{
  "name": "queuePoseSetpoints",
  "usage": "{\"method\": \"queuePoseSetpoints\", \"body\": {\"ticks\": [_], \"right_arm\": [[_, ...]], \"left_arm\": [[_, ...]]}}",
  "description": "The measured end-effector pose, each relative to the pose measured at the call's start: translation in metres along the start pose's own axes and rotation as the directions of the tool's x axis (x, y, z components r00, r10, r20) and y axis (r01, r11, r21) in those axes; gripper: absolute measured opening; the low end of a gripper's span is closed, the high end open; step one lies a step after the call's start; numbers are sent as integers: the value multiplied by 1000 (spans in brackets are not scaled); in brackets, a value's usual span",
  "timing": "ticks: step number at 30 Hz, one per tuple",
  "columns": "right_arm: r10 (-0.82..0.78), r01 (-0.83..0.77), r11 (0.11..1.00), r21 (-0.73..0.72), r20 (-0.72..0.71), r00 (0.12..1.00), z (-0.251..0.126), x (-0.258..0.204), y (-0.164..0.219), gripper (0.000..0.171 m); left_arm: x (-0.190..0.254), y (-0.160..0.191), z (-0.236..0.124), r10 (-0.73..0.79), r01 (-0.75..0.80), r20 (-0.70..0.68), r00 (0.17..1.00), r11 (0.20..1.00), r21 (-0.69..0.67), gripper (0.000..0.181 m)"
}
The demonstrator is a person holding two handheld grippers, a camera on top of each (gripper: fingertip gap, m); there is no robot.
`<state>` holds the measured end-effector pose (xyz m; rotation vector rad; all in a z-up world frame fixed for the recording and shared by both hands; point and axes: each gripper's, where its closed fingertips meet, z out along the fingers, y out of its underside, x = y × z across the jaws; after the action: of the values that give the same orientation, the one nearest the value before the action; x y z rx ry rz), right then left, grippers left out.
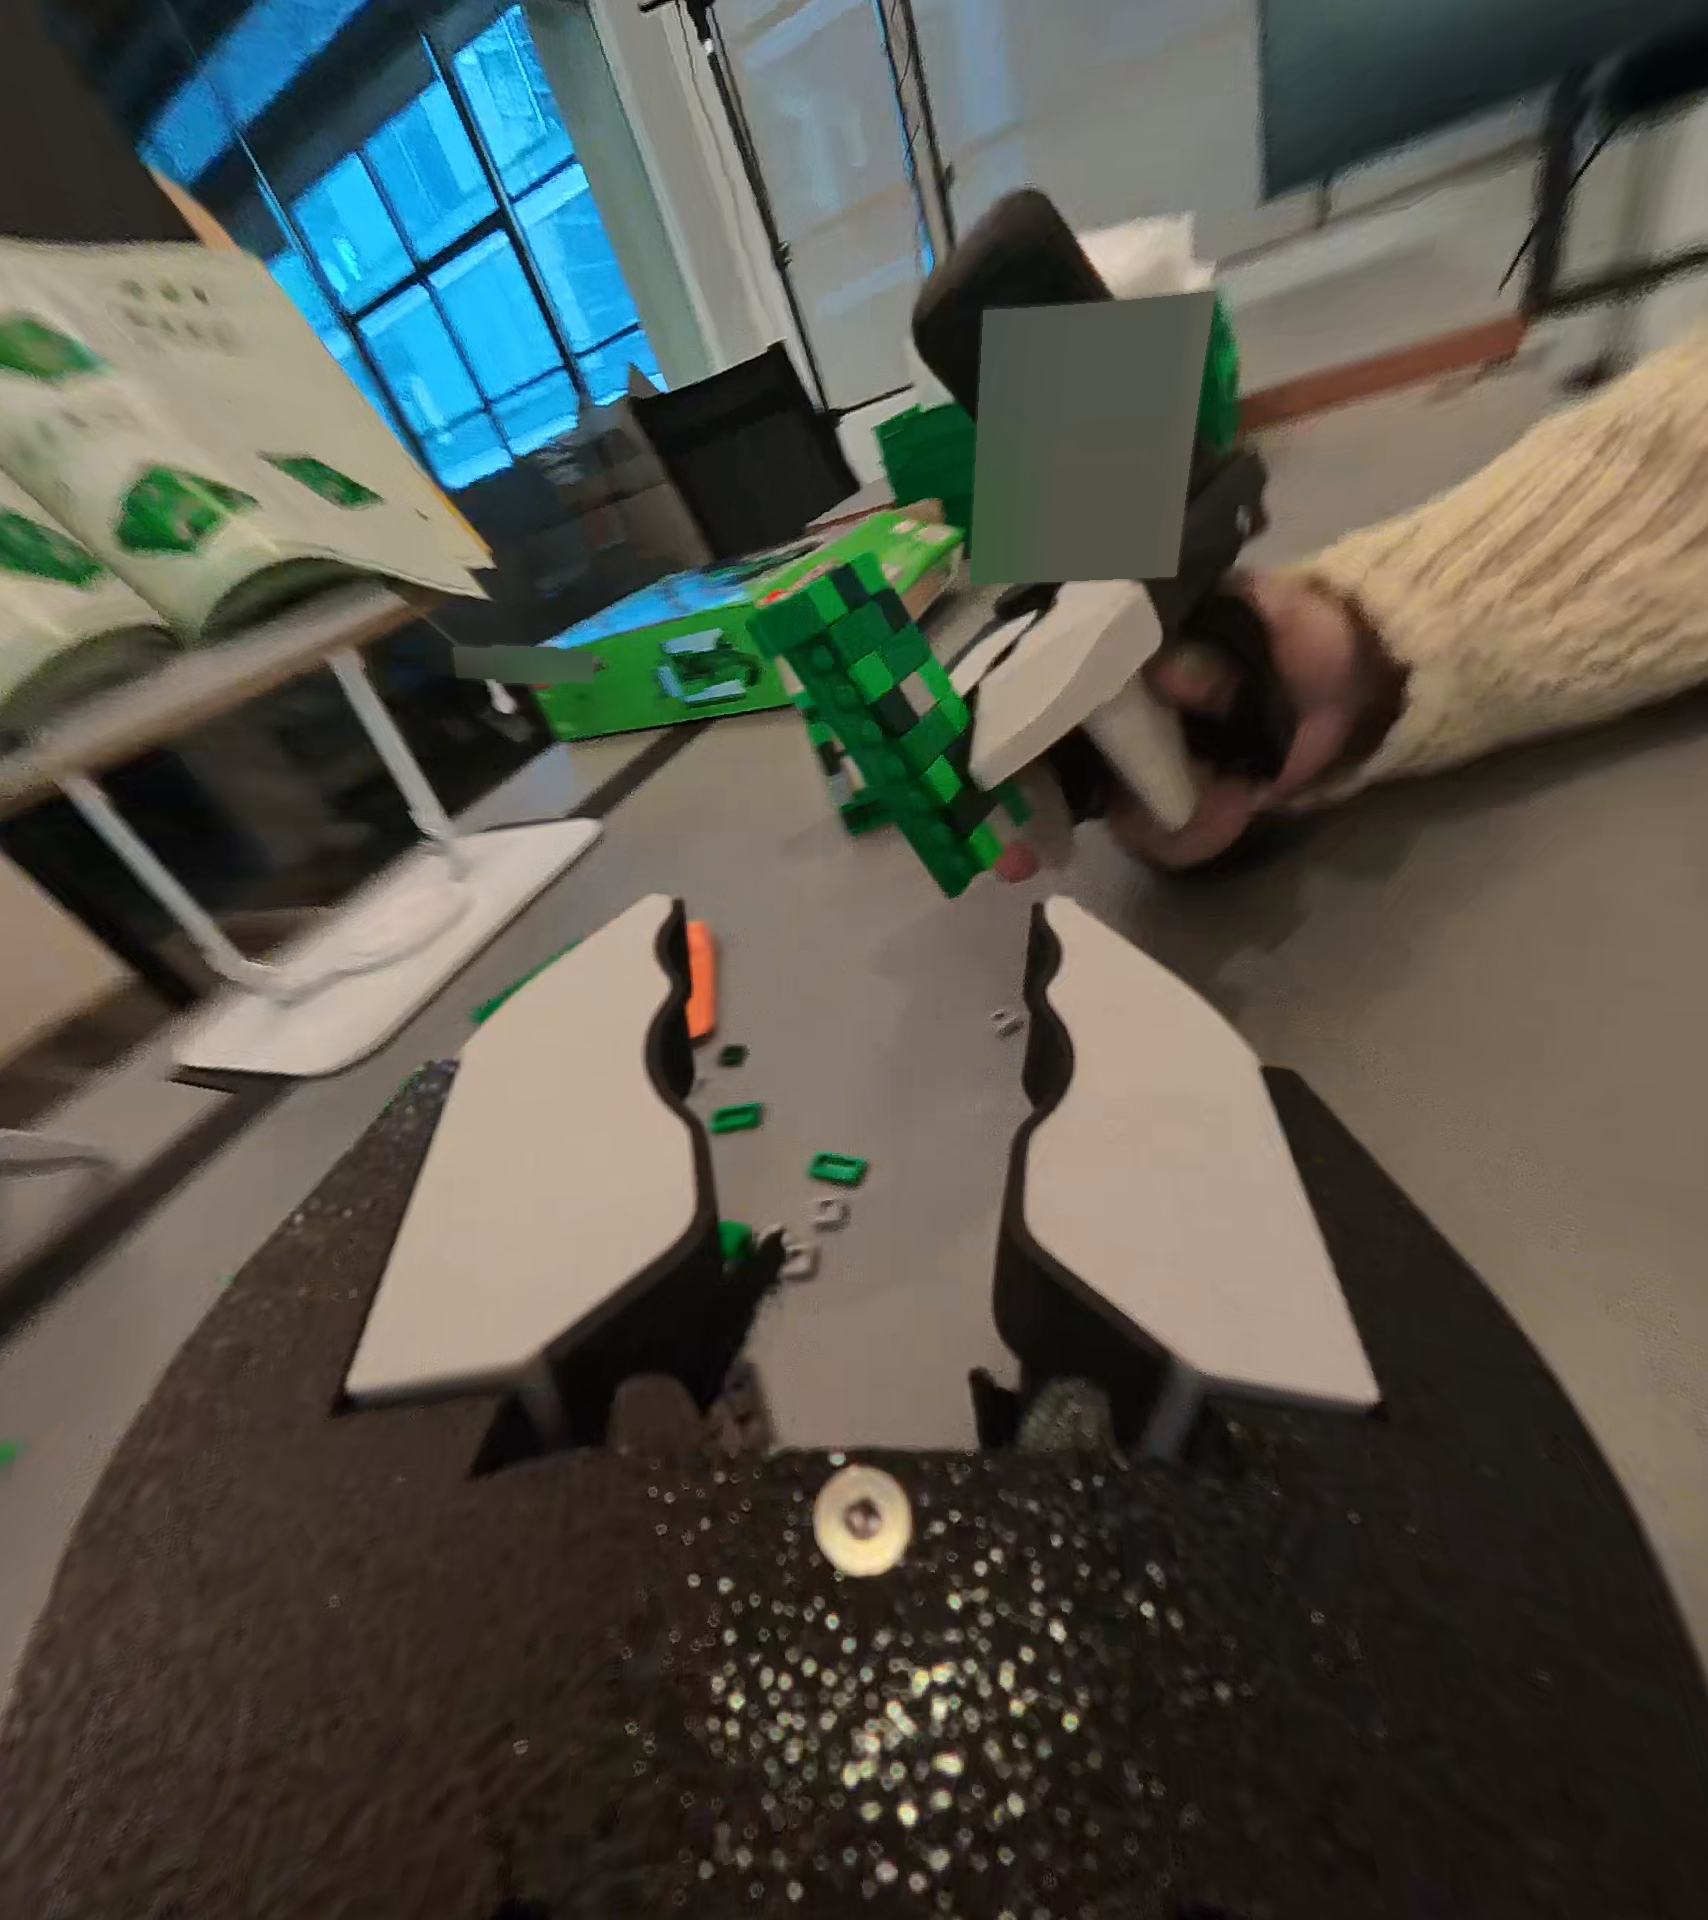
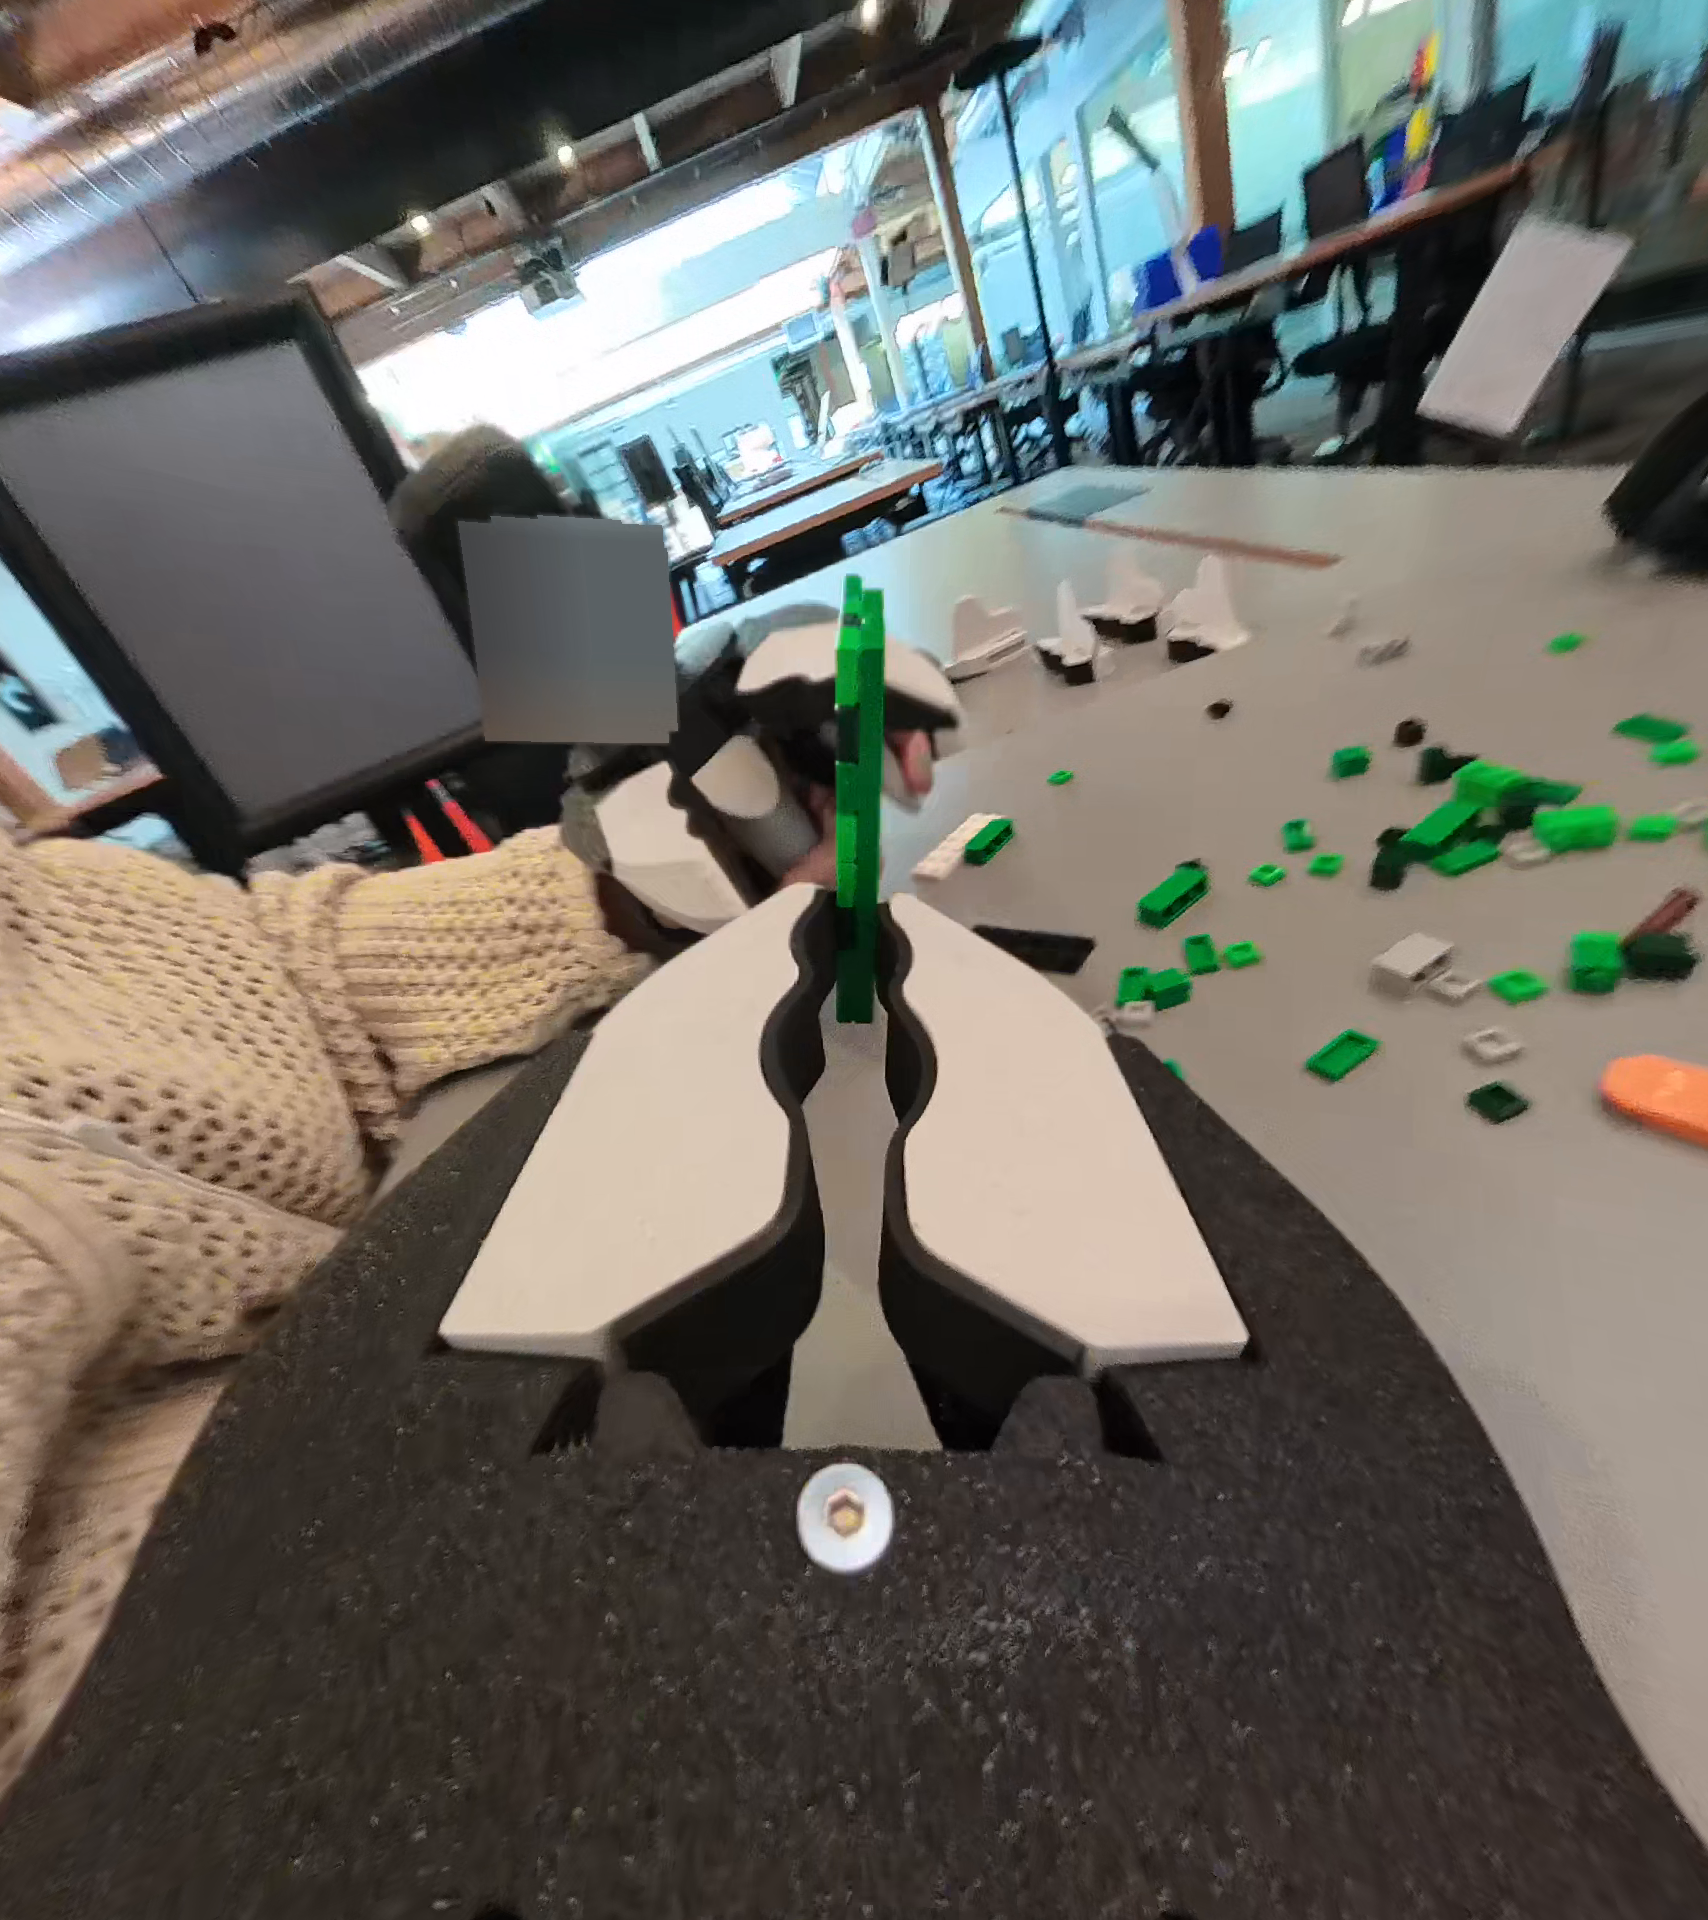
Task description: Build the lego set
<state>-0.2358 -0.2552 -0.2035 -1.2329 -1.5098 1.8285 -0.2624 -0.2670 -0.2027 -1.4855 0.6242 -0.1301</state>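
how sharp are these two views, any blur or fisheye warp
Left wrist view: the green lego panel, the instruction booklet and the sleeve smear with motion blur, while the open left gripper looks crisp. Right wrist view: the right gripper is sharp, the loose bricks soft, and the table edge bows from wide-angle warp.

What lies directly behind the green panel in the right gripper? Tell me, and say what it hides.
Behind the green panel, clamped in the right gripper, the left gripper shows. The panel covers that gripper's middle, so its jaws cannot be seen here.
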Motion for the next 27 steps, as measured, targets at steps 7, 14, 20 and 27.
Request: {"method": "queuePoseSetpoints", "body": {"ticks": [7,14,20,27], "right_arm": [[315,-290,922,-257,58,947,2,-21,27,6],[360,-327,902,-281,75,930,4,-30,28,6],[378,-335,884,-327,77,923,2,-33,35,6],[396,-352,874,-334,74,915,2,-32,38,6]], "left_arm": [[18,-8,7,464,-458,87,881,885,-82,100],[34,4,15,545,-537,18,838,831,-149,93],[33,-2,14,506,-498,34,862,858,-126,88],[39,5,17,535,-530,0,845,836,-142,75]]}}
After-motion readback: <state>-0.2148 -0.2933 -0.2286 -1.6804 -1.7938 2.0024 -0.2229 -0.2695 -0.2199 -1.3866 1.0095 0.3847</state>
